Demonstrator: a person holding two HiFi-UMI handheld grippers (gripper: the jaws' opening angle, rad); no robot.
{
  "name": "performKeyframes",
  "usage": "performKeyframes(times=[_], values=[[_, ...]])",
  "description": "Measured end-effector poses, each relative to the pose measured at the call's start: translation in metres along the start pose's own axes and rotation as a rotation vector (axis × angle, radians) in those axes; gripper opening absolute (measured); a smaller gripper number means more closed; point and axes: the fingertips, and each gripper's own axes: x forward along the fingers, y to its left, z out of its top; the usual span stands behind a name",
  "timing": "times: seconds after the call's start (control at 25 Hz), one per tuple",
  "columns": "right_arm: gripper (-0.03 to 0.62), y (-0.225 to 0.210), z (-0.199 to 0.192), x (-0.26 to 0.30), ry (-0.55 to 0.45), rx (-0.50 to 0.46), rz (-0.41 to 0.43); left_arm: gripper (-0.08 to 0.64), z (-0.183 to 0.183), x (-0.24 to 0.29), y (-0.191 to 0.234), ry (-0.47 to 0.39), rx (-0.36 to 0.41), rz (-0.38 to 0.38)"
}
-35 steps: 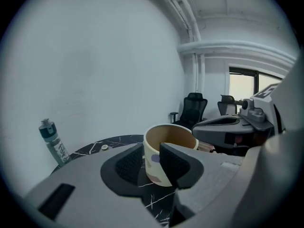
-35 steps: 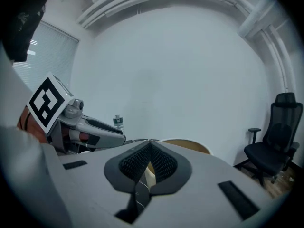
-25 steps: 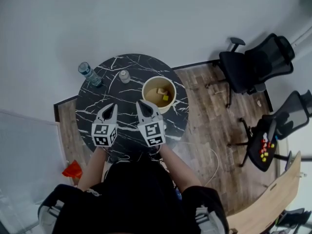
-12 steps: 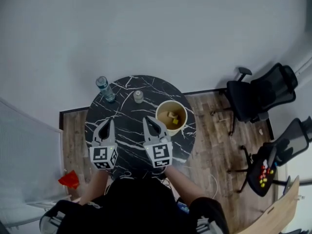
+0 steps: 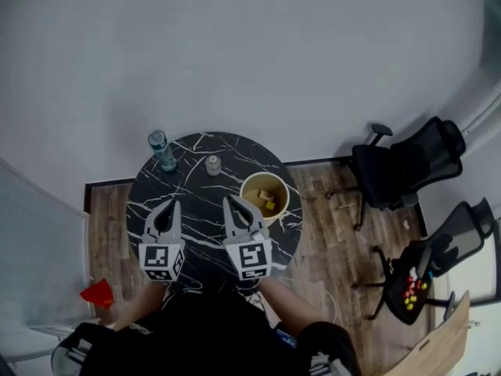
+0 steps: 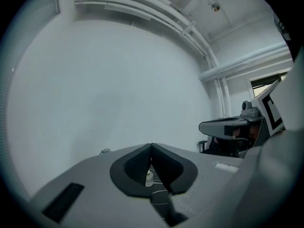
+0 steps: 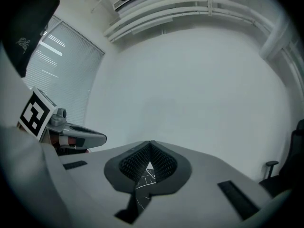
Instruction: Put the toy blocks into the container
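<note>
Head view: both grippers empty over the counter, blocks in the container.
The left gripper [image 5: 171,206] and right gripper [image 5: 231,204] hang side by side above the near edge of the counter [image 5: 196,163], each with its jaws fully together and nothing between them. The container [image 5: 264,176] stands just ahead and to the right of the right gripper, which is the nearer one. Yellow and tan blocks [image 5: 268,202] lie inside it. No loose block shows on the counter, so the task looks finished.
</note>
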Motion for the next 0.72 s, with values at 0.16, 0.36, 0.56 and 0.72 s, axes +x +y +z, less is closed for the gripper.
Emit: performKeyframes(times=[0.16, 0.36, 0.56, 0.72], values=[[-0.003, -0.002, 0.003, -0.001, -0.007, -0.005, -0.010, 0.000, 0.001, 0.006, -0.009, 0.006, 0.003, -0.032], [-0.003, -0.003, 0.007, -0.004, -0.008, -0.004, -0.018, 0.000, 0.005, 0.009, -0.018, 0.003, 0.014, -0.059], [-0.003, -0.008, 0.011, -0.004, -0.009, 0.005, -0.029, 0.000, 0.007, 0.012, -0.012, 0.005, 0.008, -0.047], [-0.003, -0.019, 0.012, -0.002, -0.023, 0.010, -0.056, 0.000, 0.013, 0.020, -0.011, -0.010, 0.018, -0.051]])
